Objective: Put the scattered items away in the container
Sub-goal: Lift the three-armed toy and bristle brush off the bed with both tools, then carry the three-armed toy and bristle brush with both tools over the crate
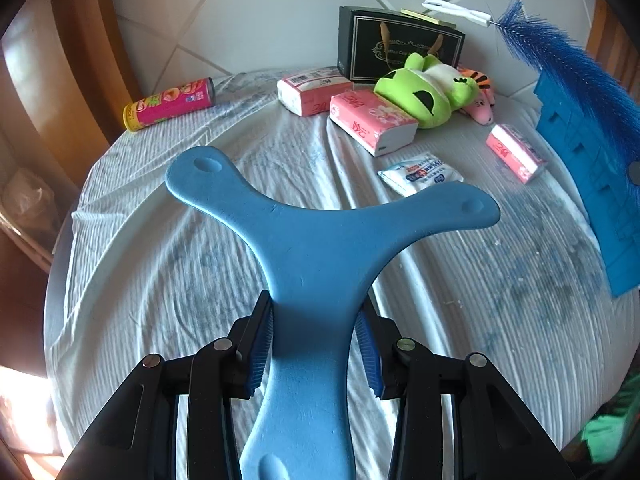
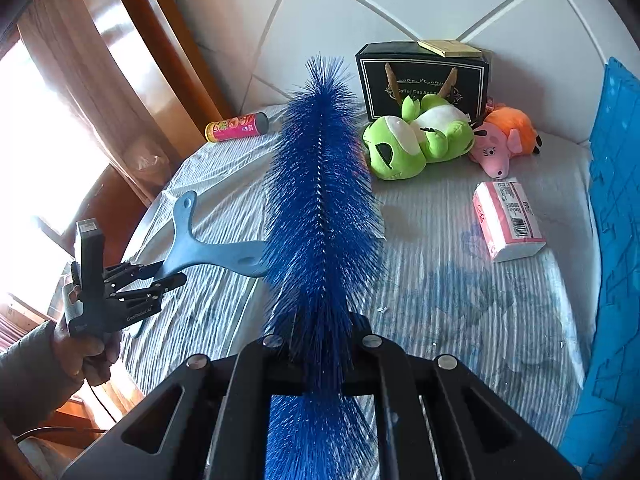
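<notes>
- Blue foam is what we grip on the left: our left gripper (image 1: 314,350) has its ribbed blue pads (image 1: 264,344) clamped on one arm of a three-armed foam boomerang (image 1: 316,248), lifted clear above the bed.
- From the right wrist view we see a hand (image 2: 86,354) in a grey sleeve carrying that left gripper at the near left, the boomerang sticking out toward the middle of the bed.
- Our right gripper (image 2: 320,354) is pinched tight on a long dark-blue bristle brush (image 2: 322,208), which stands up and away from us; the fingertips themselves are buried in bristles.
- In the left wrist view the brush slants across the far right, with a white plastic handle (image 1: 456,10) at its far end.
- Below us lies a bed sheet (image 1: 168,264), pale with faint blue stripes, wrinkled.
- At the far edge stands a black gift bag (image 1: 400,46), against a white tiled wall.
- Just in front of the bag lie a green frog plush toy (image 1: 424,94) and, touching it on the right, a pink and orange plush toy (image 1: 482,104).
- Three pink tissue packs lie on the sheet: one far (image 1: 312,90), one (image 1: 372,122) touching the frog, one (image 1: 516,152) at the right.
- A small white wipes packet (image 1: 420,172) lies between the tissue packs.
- A pink and yellow snack can (image 1: 170,104) lies on its side at the far left.
- A bright blue foam mat (image 2: 612,264) runs along the right edge.
</notes>
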A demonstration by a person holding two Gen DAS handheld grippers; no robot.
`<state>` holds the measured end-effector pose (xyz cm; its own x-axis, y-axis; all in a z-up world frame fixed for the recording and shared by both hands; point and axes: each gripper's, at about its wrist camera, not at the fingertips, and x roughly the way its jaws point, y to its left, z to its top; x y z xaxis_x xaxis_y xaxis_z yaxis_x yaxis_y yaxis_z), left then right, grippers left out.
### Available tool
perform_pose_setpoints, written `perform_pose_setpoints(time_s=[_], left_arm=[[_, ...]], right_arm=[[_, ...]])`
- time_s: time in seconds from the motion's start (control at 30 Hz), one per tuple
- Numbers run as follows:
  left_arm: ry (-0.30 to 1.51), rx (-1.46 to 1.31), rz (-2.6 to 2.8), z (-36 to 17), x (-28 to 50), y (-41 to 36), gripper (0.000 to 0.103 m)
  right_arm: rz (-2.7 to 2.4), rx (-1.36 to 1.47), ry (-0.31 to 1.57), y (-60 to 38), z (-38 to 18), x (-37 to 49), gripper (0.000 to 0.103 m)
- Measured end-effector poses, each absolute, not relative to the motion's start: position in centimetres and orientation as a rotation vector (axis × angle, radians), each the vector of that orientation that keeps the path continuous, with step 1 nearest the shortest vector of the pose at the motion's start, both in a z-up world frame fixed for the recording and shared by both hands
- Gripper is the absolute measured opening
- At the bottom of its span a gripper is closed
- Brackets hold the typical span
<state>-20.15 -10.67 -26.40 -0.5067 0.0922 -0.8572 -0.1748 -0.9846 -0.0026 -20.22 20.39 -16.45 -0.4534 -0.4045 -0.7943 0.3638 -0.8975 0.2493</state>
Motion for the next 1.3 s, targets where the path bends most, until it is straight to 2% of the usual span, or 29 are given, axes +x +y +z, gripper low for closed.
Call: perform_pose_setpoints(time_s=[0.8,1.3], left_arm=[[0.134,-1.279,2.831,-10.3,-15.7,-4.9,0.037],[0.178,-1.130,2.868,-4.0,-15.3,3.7,0.036]], right_arm=[[-2.387,1.074,-0.051,24.3,-6.1,-14.8,0.009],[-2.455,0.959,-0.121,32.8,-1.4,-12.5,0.009]])
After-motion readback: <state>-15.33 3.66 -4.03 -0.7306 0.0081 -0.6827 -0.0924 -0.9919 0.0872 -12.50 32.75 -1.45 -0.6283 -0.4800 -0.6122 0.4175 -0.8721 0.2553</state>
